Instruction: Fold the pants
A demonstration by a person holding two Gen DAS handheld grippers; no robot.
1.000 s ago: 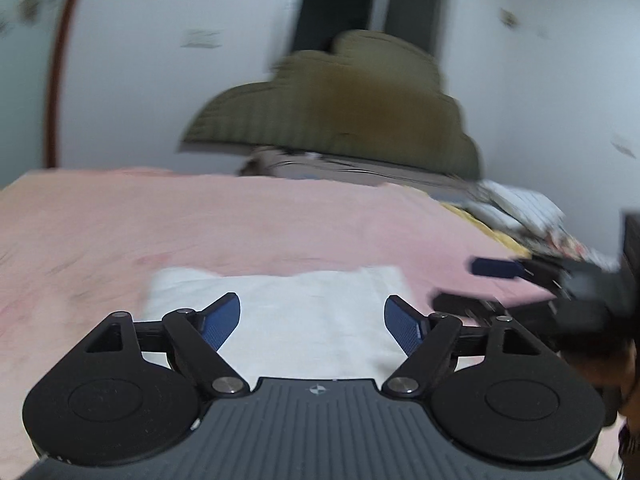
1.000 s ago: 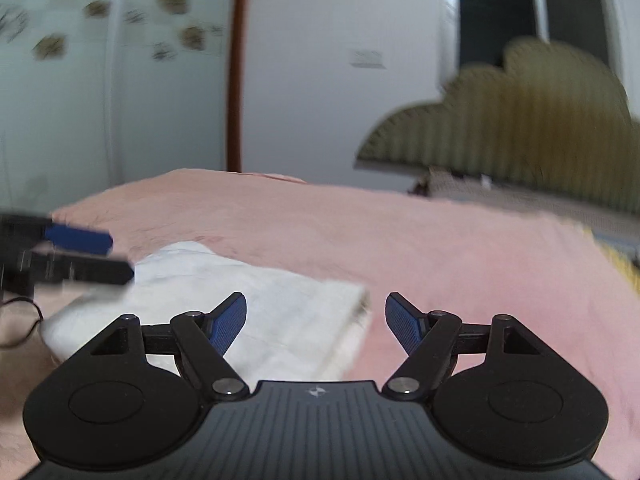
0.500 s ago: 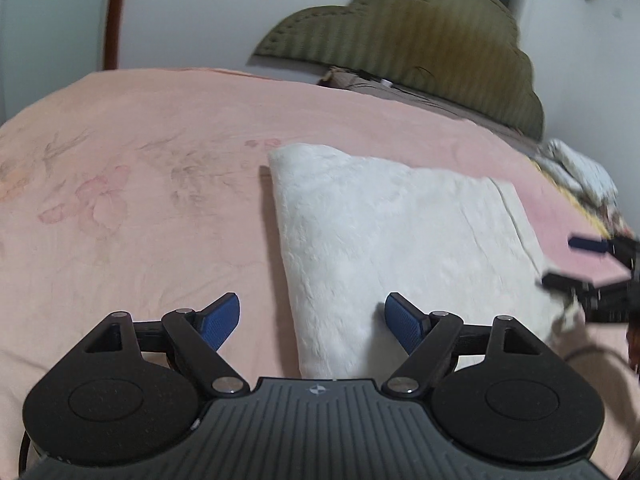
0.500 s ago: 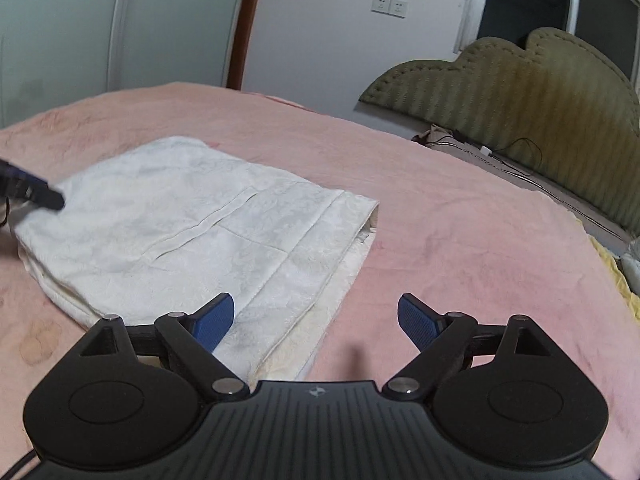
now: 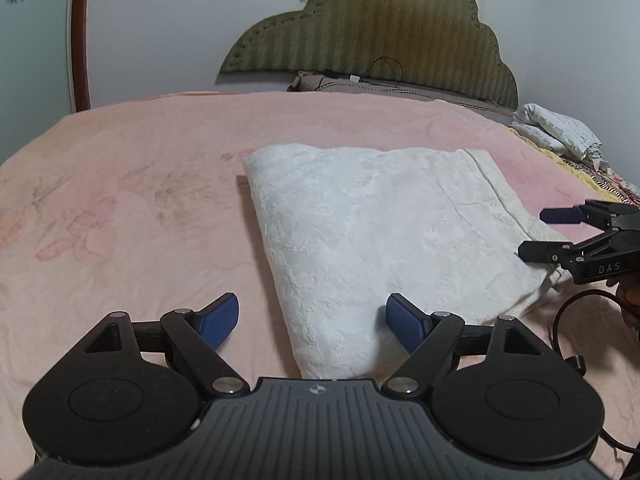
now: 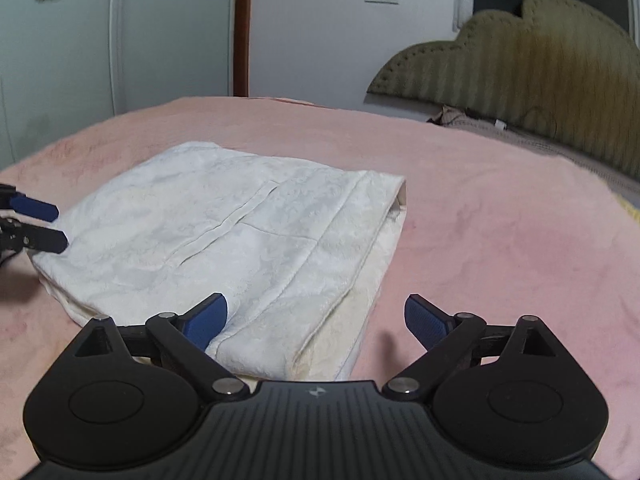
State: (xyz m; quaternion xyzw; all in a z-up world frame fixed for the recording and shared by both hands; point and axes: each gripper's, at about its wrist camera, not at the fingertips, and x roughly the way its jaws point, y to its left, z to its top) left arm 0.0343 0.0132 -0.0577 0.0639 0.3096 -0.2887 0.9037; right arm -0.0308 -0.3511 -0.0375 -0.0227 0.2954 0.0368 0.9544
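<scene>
white pants [image 5: 384, 236] lie folded flat on a pink bed [image 5: 120, 200].
the cloth is judged soft, light and limp, so the layered near corners are best pinched together. the left claw [image 5: 312, 320] is held wide over one near corner, nothing gripped; the right claw [image 6: 316, 320], its jaws just opened wider, is spread over the other corner, empty. a padded headboard [image 5: 372, 36] is seen beyond.

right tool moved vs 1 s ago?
Yes. The right tool has dropped toward the near corner of the white pants; the headboard sits higher in its view. Its jaws have just been opening and grip nothing.
</scene>
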